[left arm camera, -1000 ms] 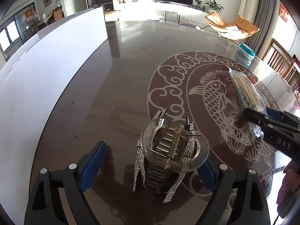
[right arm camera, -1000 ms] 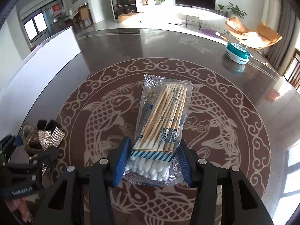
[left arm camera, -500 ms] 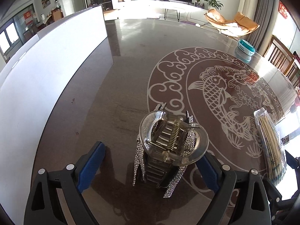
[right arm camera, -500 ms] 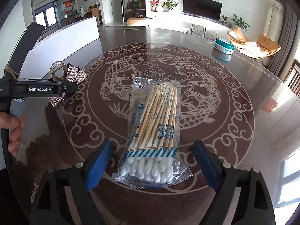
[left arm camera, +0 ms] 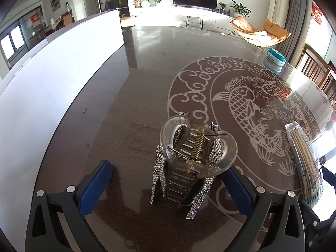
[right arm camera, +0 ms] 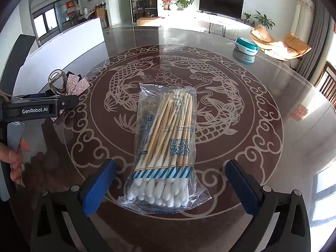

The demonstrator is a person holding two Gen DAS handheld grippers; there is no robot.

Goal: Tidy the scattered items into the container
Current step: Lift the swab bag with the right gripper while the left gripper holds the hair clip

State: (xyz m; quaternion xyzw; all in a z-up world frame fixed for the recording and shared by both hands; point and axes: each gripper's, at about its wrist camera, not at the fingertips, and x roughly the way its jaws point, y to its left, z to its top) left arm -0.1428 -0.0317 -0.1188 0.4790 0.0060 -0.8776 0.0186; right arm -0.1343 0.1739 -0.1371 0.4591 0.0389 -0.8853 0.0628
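1. We hold the left gripper [left arm camera: 167, 185] low over the table [left arm camera: 147, 79], and its two blue fingers [left arm camera: 95, 185] are spread wide apart.
2. Between these fingers stands the hair clip [left arm camera: 189, 163], a clear plastic claw with a metal spring and rhinestone wings. It rests on the table surface, much closer to the right finger than to the left one; whether it touches that finger we cannot tell.
3. The long white container [left arm camera: 52, 79] runs along the left edge of the table. The hair clip is well apart from it.
4. We keep the right gripper [right arm camera: 170, 189] over the near edge of the table, also with its blue fingers [right arm camera: 98, 189] spread wide.
5. The bag of cotton swabs [right arm camera: 168, 147] lies flat on the table between these fingers, on the near part of the round fish pattern [right arm camera: 147, 69]. Neither finger touches it; there is a gap on both sides. The white cotton tips point toward the gripper and the wooden sticks point to the far edge.
6. In the right wrist view the left gripper [right arm camera: 69, 103] comes in from the left side, with the hair clip [right arm camera: 63, 84] just at its tip and the white container [right arm camera: 63, 42] behind it.
7. A teal and white round box [right arm camera: 246, 46] stands near the far right edge of the table, well apart from the swabs.
8. In the left wrist view the bag of cotton swabs [left arm camera: 304, 159] lies at the right, near the table edge.
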